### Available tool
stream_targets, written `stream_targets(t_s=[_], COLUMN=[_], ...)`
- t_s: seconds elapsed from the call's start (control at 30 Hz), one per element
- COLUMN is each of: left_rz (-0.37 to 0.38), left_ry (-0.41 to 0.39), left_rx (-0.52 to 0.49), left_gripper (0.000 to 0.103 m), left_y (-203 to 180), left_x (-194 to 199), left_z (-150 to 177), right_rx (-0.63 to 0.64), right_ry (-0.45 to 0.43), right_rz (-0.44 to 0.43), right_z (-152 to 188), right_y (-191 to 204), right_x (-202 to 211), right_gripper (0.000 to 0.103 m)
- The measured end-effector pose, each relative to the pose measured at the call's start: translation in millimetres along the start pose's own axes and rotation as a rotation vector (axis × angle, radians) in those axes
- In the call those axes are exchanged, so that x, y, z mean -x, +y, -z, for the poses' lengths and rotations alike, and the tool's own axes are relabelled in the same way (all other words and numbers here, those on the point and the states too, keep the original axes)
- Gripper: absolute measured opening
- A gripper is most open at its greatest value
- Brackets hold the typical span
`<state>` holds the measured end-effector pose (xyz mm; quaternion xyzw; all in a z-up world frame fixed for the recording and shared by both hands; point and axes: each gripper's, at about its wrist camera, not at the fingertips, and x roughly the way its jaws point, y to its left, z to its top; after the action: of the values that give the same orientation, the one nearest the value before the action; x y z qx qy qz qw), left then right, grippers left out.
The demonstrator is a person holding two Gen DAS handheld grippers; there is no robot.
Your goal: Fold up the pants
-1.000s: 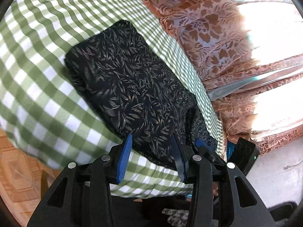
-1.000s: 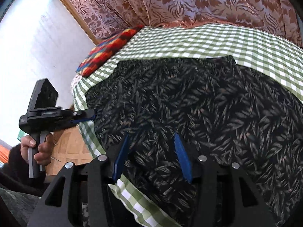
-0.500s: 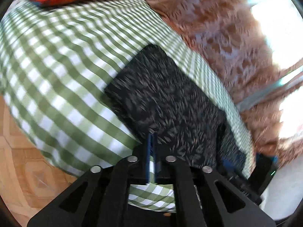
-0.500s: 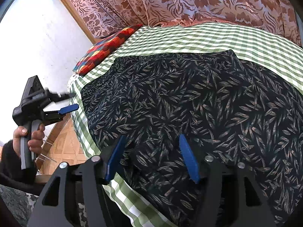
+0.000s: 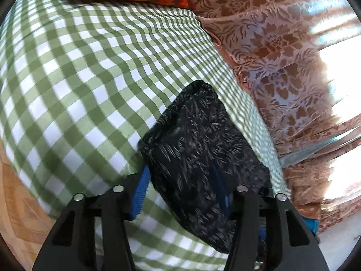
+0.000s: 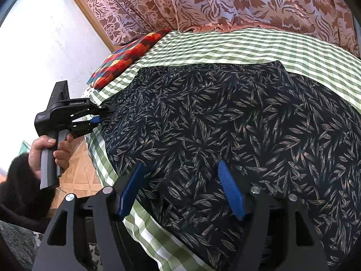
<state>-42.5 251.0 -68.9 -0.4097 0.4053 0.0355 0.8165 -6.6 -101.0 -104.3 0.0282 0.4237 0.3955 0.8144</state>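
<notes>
Here the black pants of thin woven cloth with a tan leaf print (image 6: 225, 122) lie spread flat on the bed covered by a green-and-white checked sheet (image 6: 237, 45), their near edge close to the side of the mattress. The right gripper (image 6: 180, 192) hovers over that near edge with its blue-padded jaws apart and nothing clamped between them. The left gripper (image 6: 99, 115), held in a person's hand (image 6: 52, 149), sits at the far-left corner of the garment; from its own wrist view the left gripper's jaws stand apart with a fold of cloth lying between the pads (image 5: 141, 194), not pinched. The fabric judges as light, limp and without stiffness: it will drape from any pinch point and sag between two holds. It probably slides readily on the sheet (a smooth weave on both). Recommended grasp is at a hem or corner where layers stack, taking all layers in one bite; a single-layer pinch risks peeling the top ply away. A multicoloured patchwork cushion (image 6: 126, 61) and a brown floral curtain (image 6: 225, 2) lie well apart from the work.
</notes>
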Motion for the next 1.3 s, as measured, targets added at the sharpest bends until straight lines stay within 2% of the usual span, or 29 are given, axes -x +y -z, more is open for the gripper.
stream_targets(t_s=[0.1, 0.13, 0.23, 0.33, 0.47, 0.57, 0.67, 0.87, 1.03, 1.3], left_rz=[-0.033, -0.038, -0.044, 0.037, 0.080, 0.074, 0.070, 0.011, -0.025, -0.071], left_ry=[0.011, -0.001, -0.061, -0.108, -0.104, -0.084, -0.055, -0.059, -0.054, -0.049], left_rx=[0.011, -0.009, -0.163, -0.350, -0.571, -0.712, -0.754, -0.860, -0.893, -0.954], left_gripper=[0.017, 0.015, 0.014, 0.013, 0.012, 0.012, 0.012, 0.012, 0.012, 0.012], left_y=[2.3, -2.9, -37.7, -85.3, -134.6, -155.3, -161.0, -172.0, -174.4, -179.3], left_x=[-10.2, -8.1, 6.2, 22.5, 18.9, 6.2, -5.1, -15.1, -18.9, -24.1], left_z=[-2.1, -1.8, 4.5, 19.1, 49.6, 75.0, 86.0, 105.1, 111.2, 119.0], right_rx=[-0.010, -0.011, -0.018, -0.047, -0.102, -0.180, -0.215, -0.179, -0.100, -0.010], right_ry=[-0.004, -0.004, -0.005, -0.008, -0.057, -0.077, -0.067, -0.003, 0.082, 0.185], right_rz=[-0.005, -0.005, -0.010, -0.035, -0.100, -0.195, -0.271, -0.332, -0.330, -0.299], right_z=[0.1, -0.1, 0.1, -3.7, -15.5, -32.9, -53.0, -90.3, -111.8, -128.7], right_y=[0.0, -0.1, -0.7, -5.3, -16.4, -30.0, -33.2, -14.2, 1.8, 16.0], right_x=[-0.5, -0.5, 0.9, 9.8, 32.6, 40.1, 34.6, 9.9, -13.2, -40.0], right_gripper=[0.068, 0.068, 0.068, 0.070, 0.073, 0.076, 0.078, 0.079, 0.083, 0.083])
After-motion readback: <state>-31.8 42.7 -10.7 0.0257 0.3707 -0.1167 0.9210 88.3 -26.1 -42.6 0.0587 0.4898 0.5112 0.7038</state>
